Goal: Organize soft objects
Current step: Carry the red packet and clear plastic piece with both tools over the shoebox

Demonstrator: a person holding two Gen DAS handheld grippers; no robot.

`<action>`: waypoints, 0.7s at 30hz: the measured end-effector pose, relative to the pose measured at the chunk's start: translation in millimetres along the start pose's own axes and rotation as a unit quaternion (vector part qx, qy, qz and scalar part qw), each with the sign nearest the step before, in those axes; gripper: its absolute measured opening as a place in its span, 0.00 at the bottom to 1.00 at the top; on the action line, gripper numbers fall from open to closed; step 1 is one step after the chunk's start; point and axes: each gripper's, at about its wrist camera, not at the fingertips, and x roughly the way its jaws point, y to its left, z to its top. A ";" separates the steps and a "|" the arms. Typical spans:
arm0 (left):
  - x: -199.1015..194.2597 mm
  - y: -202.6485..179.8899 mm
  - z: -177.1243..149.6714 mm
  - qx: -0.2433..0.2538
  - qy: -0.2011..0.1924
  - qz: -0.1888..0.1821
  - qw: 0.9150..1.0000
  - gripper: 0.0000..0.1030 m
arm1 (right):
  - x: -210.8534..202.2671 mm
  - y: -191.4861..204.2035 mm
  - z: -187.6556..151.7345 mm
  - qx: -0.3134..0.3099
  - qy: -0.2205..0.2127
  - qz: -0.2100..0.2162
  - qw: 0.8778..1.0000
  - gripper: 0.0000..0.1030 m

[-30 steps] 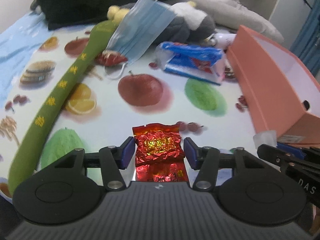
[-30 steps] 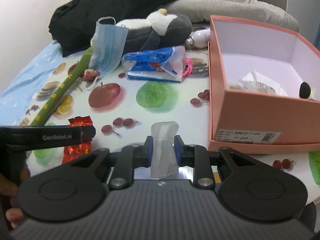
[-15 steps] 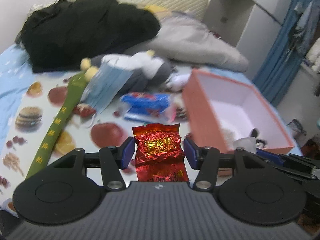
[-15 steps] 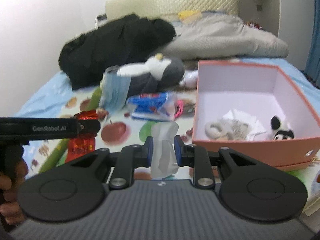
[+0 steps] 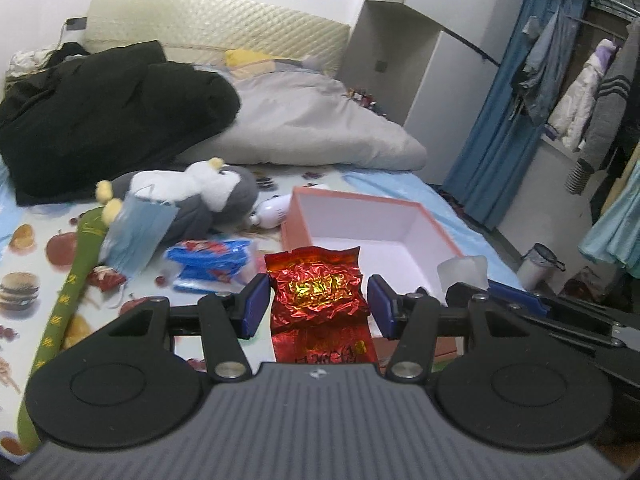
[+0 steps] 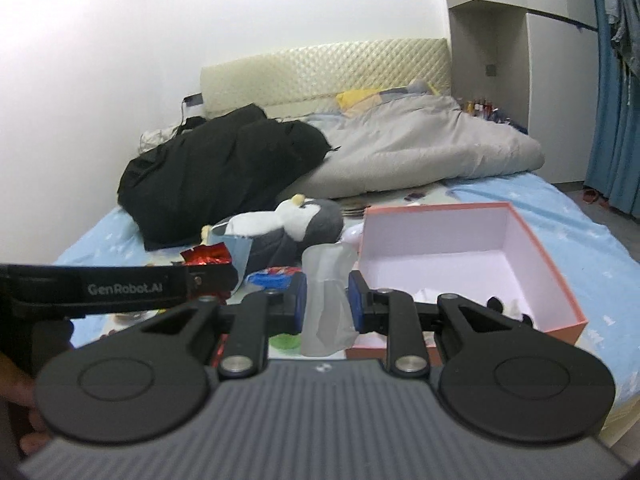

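Left gripper (image 5: 316, 306) held the red foil packet (image 5: 316, 292), right gripper (image 6: 326, 300) the translucent bag (image 6: 326, 296), jaws clamped; best released low over the pink box (image 6: 560, 280) at two o'clock.

Both views are fisheye cameras riding on handheld grippers, raised over the bed's foot end and facing toward the headboard (image 5: 216, 28) at twelve o'clock. The left wrist view sits left of the right one. Both share the pink box (image 5: 432, 236), at one o'clock, and the plush penguin (image 6: 296, 224).
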 end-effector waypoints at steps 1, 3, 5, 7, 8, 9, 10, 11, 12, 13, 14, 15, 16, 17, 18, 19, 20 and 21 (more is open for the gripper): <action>2.8 -3.8 2.4 0.000 0.001 -0.006 1.000 0.58 | -1.0 -4.3 1.8 0.002 -0.002 -0.003 1.000 0.25; 10.4 -13.6 7.0 0.007 0.003 -0.012 1.000 0.58 | -1.8 -13.9 5.3 0.005 -0.003 -0.012 1.000 0.25; 20.8 -22.2 11.9 0.013 0.008 -0.016 1.000 0.58 | 2.3 -26.0 8.7 0.013 0.000 -0.020 1.000 0.25; 34.2 -29.1 17.2 0.014 0.014 -0.019 1.000 0.58 | 8.5 -37.8 11.5 0.023 0.006 -0.025 0.999 0.25; 42.9 -32.6 20.1 0.014 0.019 -0.022 0.999 0.58 | 13.4 -45.3 13.0 0.027 0.010 -0.029 0.999 0.25; 51.3 -35.4 22.7 0.014 0.024 -0.023 0.999 0.58 | 17.1 -49.6 13.8 0.030 0.014 -0.032 0.999 0.25; 60.8 -38.5 24.9 0.015 0.030 -0.025 0.999 0.58 | 22.5 -56.1 14.8 0.033 0.019 -0.036 0.999 0.25; 70.2 -40.4 27.1 0.016 0.036 -0.025 0.999 0.58 | 28.8 -63.3 15.9 0.036 0.024 -0.038 0.998 0.25; 82.8 -42.5 29.4 0.018 0.043 -0.024 0.999 0.58 | 36.1 -70.6 16.8 0.039 0.031 -0.041 0.998 0.25; 94.4 -44.9 31.2 0.019 0.050 -0.024 0.998 0.58 | 42.8 -77.5 17.4 0.042 0.037 -0.044 0.997 0.25; 103.9 -47.3 31.9 0.020 0.056 -0.025 0.998 0.58 | 49.3 -82.8 17.4 0.045 0.042 -0.046 0.997 0.25; 116.5 -50.2 33.6 0.020 0.063 -0.026 0.997 0.58 | 55.9 -88.7 17.3 0.048 0.049 -0.047 0.997 0.25; 126.5 -52.3 35.0 0.021 0.067 -0.026 0.997 0.58 | 63.3 -95.2 17.6 0.052 0.056 -0.049 0.996 0.25; 138.3 -54.7 36.3 0.024 0.072 -0.025 0.997 0.58 | 71.5 -102.0 17.7 0.055 0.063 -0.051 0.995 0.25; 151.8 -55.4 37.9 0.026 0.079 -0.022 0.996 0.58 | 77.7 -107.7 17.6 0.057 0.071 -0.054 0.994 0.25; 163.0 -56.1 38.6 0.027 0.086 -0.020 0.996 0.58 | 85.8 -113.7 17.6 0.062 0.080 -0.055 0.993 0.25; 173.0 -56.6 39.4 0.026 0.093 -0.020 0.995 0.58 | 94.7 -120.4 16.7 0.068 0.089 -0.053 0.992 0.25; 186.2 -56.9 40.2 0.027 0.103 -0.019 0.994 0.58 | 102.4 -126.1 15.7 0.075 0.098 -0.051 0.991 0.25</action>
